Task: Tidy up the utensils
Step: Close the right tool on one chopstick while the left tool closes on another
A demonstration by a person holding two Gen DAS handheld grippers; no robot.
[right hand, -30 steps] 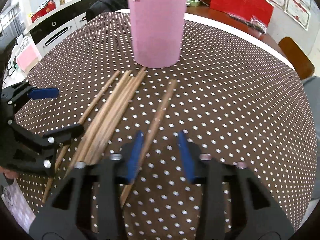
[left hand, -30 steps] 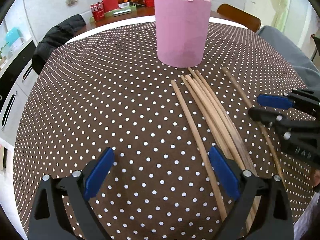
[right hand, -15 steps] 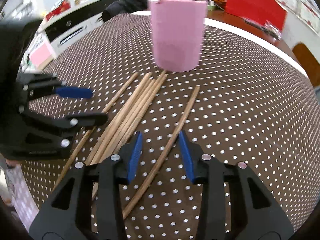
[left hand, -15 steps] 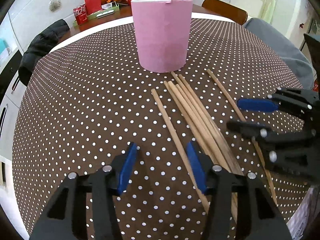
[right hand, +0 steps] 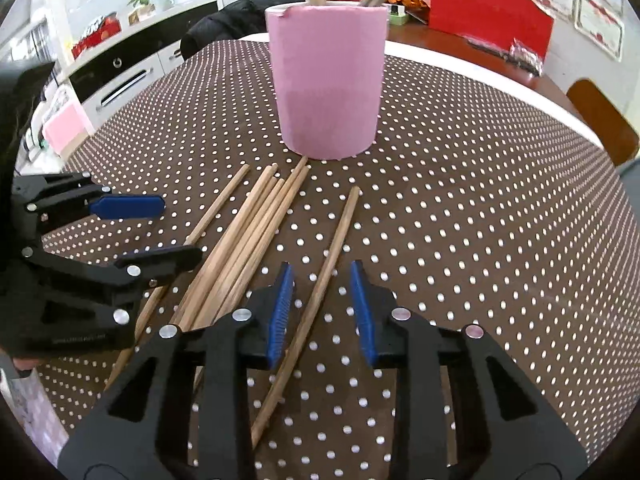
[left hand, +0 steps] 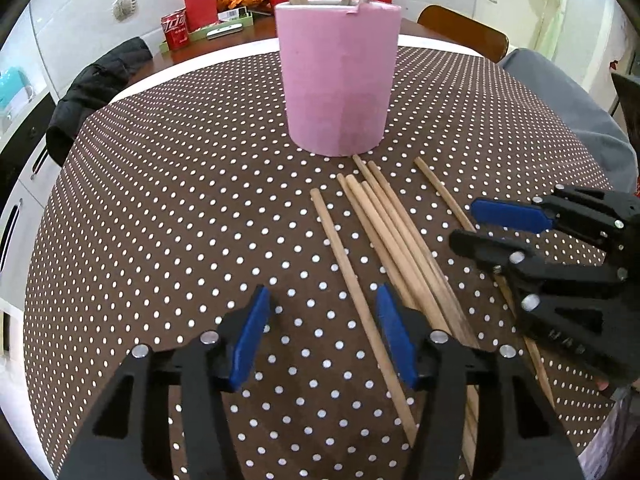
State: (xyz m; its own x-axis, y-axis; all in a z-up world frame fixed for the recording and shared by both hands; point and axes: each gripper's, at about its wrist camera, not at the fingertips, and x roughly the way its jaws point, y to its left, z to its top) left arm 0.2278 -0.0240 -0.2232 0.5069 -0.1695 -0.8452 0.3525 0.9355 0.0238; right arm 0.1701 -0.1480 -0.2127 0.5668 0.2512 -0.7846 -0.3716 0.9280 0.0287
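Where chopsticks (left hand: 384,224) end, holder (left hand: 338,80) touching

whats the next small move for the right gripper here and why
Probably lower the right gripper a touch and finish closing on the lone chopstick. That stick already lies between its closing jaws, untouched and apart from the bundle, so it should lift cleanly toward the pink holder.

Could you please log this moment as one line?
left gripper: jaws opening around leftmost chopstick; right gripper: jaws closing around rightmost chopstick; neither gripped
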